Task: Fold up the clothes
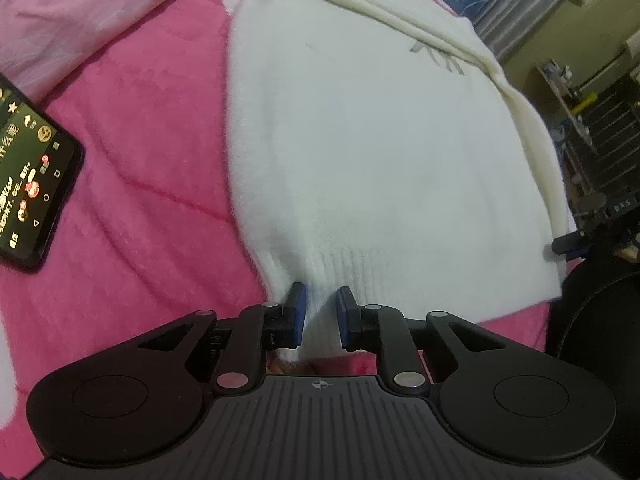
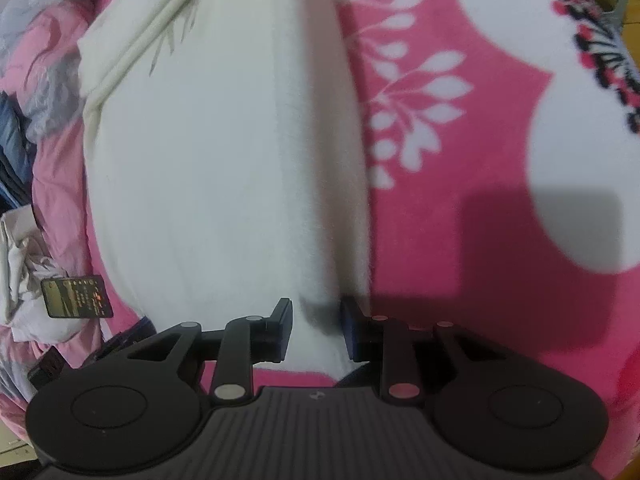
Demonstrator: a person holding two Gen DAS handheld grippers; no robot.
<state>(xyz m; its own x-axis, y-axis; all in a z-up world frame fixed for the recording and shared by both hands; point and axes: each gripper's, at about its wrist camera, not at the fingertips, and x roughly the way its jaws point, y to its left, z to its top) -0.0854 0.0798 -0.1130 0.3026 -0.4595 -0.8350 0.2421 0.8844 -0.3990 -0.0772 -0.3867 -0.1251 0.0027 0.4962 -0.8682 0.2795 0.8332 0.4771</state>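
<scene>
The left gripper [image 1: 321, 316] stood nearest in its own view, its blue-padded fingers [image 1: 299, 312] slightly apart with the ribbed hem of the fluffy white knitted sweater [image 1: 360, 152] bunched between them; the pads appeared to press the fabric on both sides, so it held that hem corner. Just below the fingers the hem's end dropped behind the gripper body and could not be followed. In the right wrist view the right gripper [image 2: 316, 330] straddled the sweater's [image 2: 208, 160] other near corner, jaws a little wider. Its right finger sat in deep shadow, and whether either pad actually touched the knit could not be made out, so I cannot tell if it gripped.

The sweater lay flat on the bright pink fleece bed blanket [image 1: 152, 168], folded into a long rectangle running away from both grippers. A cream-coloured folded strip [image 1: 460, 40], perhaps a sleeve, crossed its far part diagonally, with a small greyish mark beside it too blurred to read. The blanket carried white leaf patterns [image 2: 412, 120] on the right.

A black smartphone with a lit screen [image 1: 32, 184] lay on the blanket left of the sweater, partly cut off by the frame. Farther back, rumpled pink bedding [image 1: 80, 4] and dim, cluttered furniture [image 1: 592, 152] were hard to resolve.
</scene>
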